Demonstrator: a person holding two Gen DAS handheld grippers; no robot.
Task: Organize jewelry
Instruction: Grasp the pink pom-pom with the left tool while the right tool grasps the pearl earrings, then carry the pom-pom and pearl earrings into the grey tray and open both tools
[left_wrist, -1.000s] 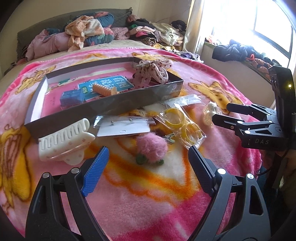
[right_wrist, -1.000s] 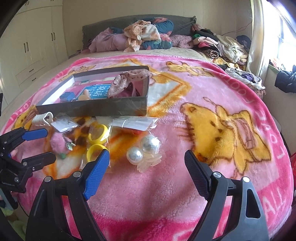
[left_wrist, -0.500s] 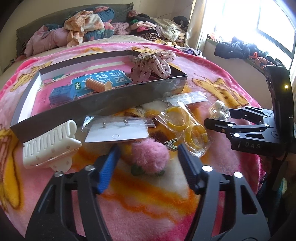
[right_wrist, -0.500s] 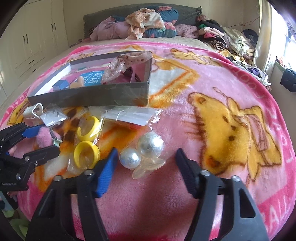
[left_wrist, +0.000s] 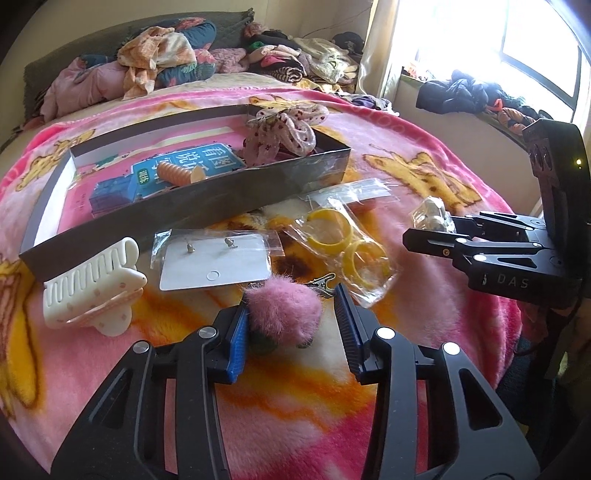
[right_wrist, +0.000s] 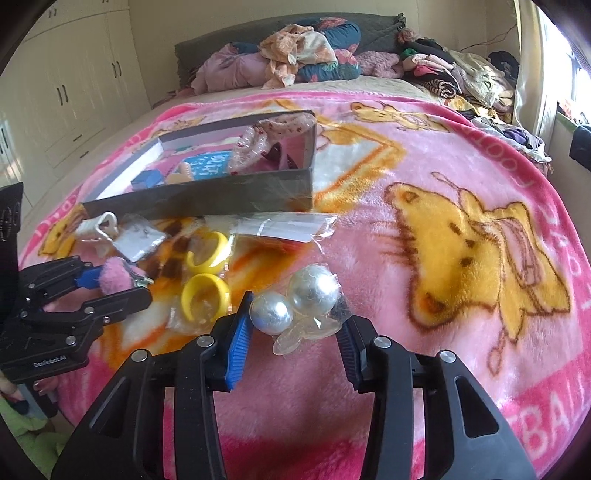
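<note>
My left gripper (left_wrist: 290, 314) is open, its jaws on either side of a fluffy pink pompom clip (left_wrist: 282, 314) lying on the pink blanket; the left pad touches the fluff. My right gripper (right_wrist: 293, 325) is open around a clear bag of two pearl balls (right_wrist: 295, 299). A grey open box (left_wrist: 207, 199) lies beyond, holding a blue packet, an orange coil and a frilly scrunchie (left_wrist: 284, 133). A white claw clip (left_wrist: 92, 291), an earring card (left_wrist: 214, 262) and bagged yellow rings (left_wrist: 347, 243) lie in front of the box.
The pink blanket (right_wrist: 461, 177) covers the bed. Piled clothes (left_wrist: 155, 62) lie at the headboard. A windowsill with dark clothes (left_wrist: 465, 92) is on the right. White wardrobes (right_wrist: 74, 81) stand to the left. Another clear packet (right_wrist: 288, 229) lies by the box.
Both grippers have moved forward and down. The pompom now sits between the left jaws and the pearl bag between the right jaws. Both jaw gaps have narrowed.
</note>
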